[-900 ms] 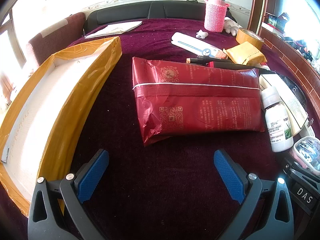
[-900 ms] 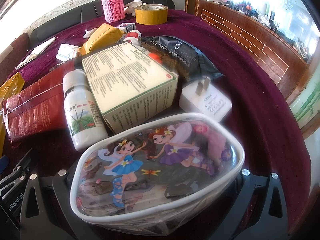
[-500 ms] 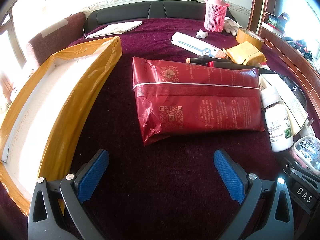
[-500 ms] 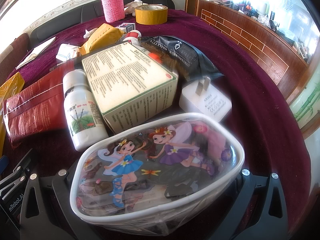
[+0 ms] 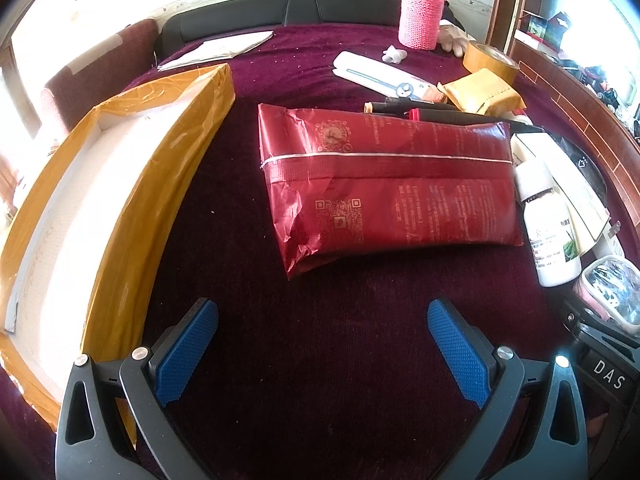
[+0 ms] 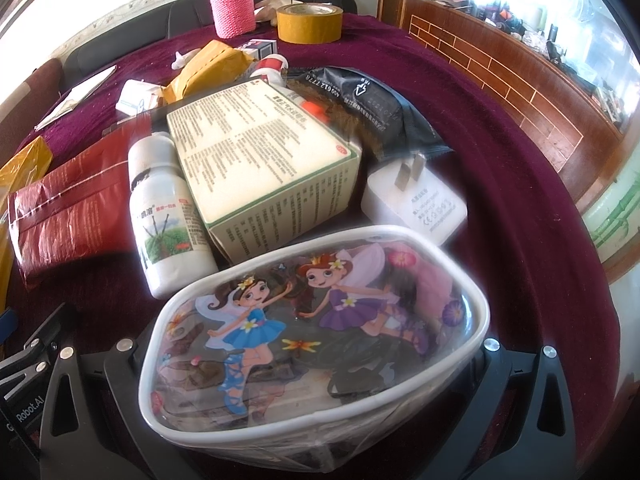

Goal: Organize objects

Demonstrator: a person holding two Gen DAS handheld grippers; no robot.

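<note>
Dark sofa back [image 5: 304, 8] and brick-patterned wooden ledge [image 6: 500, 76] behind the table

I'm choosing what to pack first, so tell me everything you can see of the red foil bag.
The red foil bag is a long, flat, glossy pouch, creased and crumpled at its left end. A thin pale line runs along its length, and gold print and square codes mark its face. It lies flat on the maroon cloth, beyond the left gripper, whose jaws stand wide and clear of it. The taped box lies apart to its left; the white bottle lies against its right end.
</note>
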